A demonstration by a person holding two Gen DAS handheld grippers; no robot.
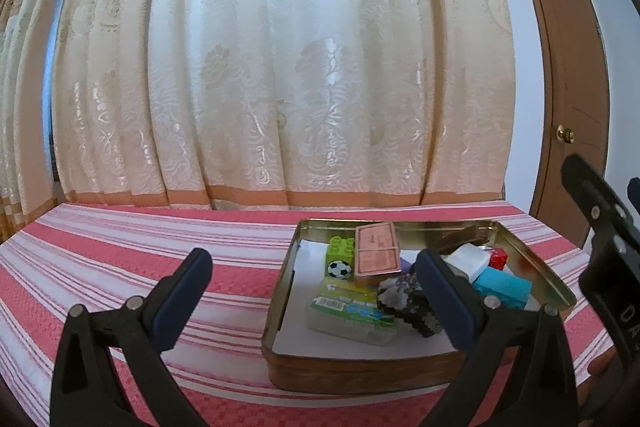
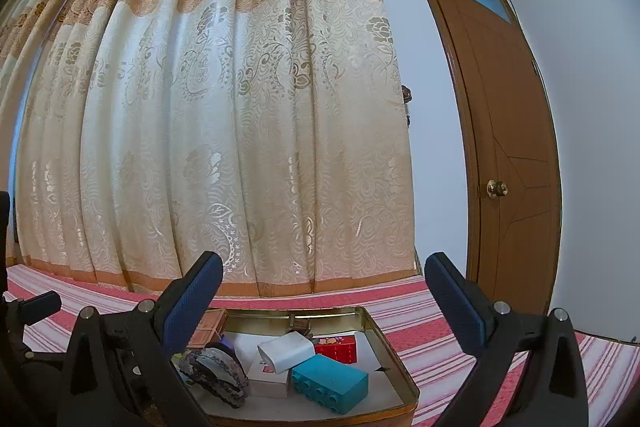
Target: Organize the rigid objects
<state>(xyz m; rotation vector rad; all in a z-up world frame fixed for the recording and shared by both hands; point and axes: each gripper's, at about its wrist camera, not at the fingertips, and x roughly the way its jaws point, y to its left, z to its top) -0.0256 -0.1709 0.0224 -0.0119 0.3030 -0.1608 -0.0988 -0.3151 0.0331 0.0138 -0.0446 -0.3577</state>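
Note:
An open metal tin (image 1: 532, 263) (image 2: 390, 341) rests on a red and white striped cloth. Inside lie a green brick with a football print (image 1: 340, 259), a pink box (image 1: 377, 253), a dark rough stone (image 1: 404, 301) (image 2: 214, 371), a clear plastic case (image 1: 352, 315), a white charger (image 1: 470, 259) (image 2: 286, 347), a teal brick (image 1: 502, 289) (image 2: 330, 383) and a red cube (image 1: 498, 261) (image 2: 336, 347). My left gripper (image 1: 316, 297) is open, empty, at the tin's near left side. Above the tin's near edge, my right gripper (image 2: 324, 301) is open and empty.
The striped cloth (image 1: 140, 247) stretches left of the tin. A cream and orange patterned curtain (image 1: 280, 67) hangs right behind the surface. A brown door (image 2: 516, 147) with a brass knob stands at the right. The other gripper's black frame (image 1: 608, 239) shows at the right edge.

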